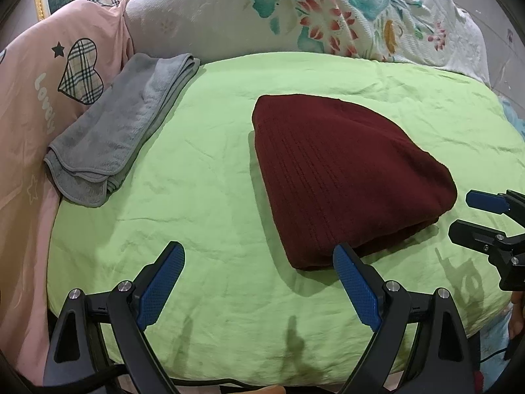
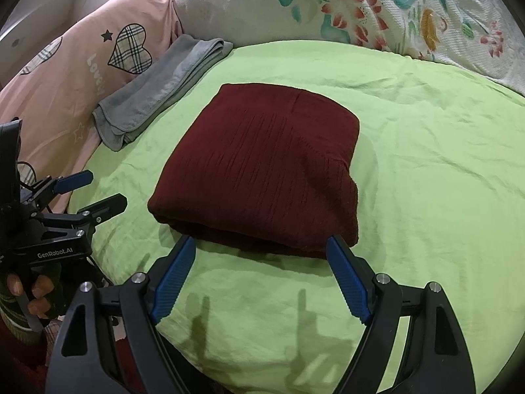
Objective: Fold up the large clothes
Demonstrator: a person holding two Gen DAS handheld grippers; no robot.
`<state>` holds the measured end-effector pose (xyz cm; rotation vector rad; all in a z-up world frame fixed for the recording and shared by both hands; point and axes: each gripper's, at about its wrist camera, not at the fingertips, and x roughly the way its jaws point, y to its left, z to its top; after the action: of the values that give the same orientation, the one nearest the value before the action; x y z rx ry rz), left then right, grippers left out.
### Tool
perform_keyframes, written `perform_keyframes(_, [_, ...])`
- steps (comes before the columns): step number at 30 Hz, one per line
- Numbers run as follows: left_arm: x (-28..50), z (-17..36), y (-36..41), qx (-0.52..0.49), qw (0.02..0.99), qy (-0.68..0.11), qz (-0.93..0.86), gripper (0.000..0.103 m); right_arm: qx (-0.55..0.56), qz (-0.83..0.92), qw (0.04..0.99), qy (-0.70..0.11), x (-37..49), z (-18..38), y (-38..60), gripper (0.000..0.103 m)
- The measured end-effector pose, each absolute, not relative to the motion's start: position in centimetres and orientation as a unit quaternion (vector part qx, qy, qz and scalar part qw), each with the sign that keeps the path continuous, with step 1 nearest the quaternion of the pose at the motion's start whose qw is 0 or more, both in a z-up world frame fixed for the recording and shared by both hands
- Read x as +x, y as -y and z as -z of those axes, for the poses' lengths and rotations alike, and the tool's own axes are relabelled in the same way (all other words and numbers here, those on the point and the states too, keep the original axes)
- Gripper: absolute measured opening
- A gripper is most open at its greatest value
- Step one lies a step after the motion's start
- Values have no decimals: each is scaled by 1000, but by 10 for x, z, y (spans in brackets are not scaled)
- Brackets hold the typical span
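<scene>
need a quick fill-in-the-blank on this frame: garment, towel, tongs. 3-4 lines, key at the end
1. The folded maroon garment lies on a ____ sheet.
2. The folded towel beside the garment is ____ in colour.
3. The right tongs stand ____, with nothing between the pads.
4. The pink bedding behind the towel carries a plaid ____ shape.

Missing words: green; grey; open; heart

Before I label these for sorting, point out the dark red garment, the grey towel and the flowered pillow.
dark red garment (image 2: 262, 170), right wrist view, middle of its folded top.
grey towel (image 1: 111, 131), left wrist view, middle of its upper layer.
flowered pillow (image 1: 295, 10), left wrist view, its printed front.
</scene>
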<state>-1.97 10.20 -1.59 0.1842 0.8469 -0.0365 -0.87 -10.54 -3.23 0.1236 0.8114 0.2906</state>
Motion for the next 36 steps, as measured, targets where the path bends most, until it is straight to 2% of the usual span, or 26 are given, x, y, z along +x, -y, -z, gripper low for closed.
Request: perform_keyframes(36, [-24,14,-96,86,909,-408,28,93,58,-136,905,-399,-4,33,109,82])
